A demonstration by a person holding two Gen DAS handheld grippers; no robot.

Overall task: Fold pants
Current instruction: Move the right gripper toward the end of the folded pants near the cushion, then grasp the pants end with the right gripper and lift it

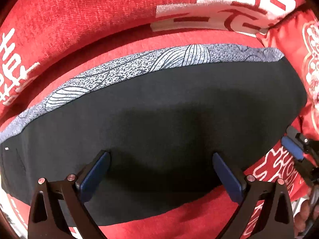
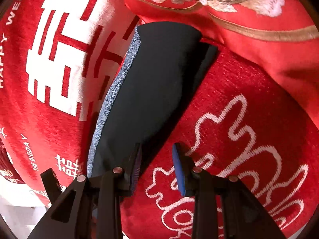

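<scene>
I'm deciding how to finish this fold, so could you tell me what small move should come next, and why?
Probably bring the right gripper down over the near end of the pants and close. Both sets of jaws stand open and hold nothing, the left gripper over the dark cloth, which lies as one long strip on the red blanket.

Dark pants (image 1: 169,109) – folded flat, grey patterned edge, on red blanket.

Dark pants (image 2: 159,79) with a grey patterned edge lie folded on a red blanket (image 2: 229,99). The right gripper (image 2: 157,165) hovers with its jaws apart at their near end, holding nothing.
</scene>
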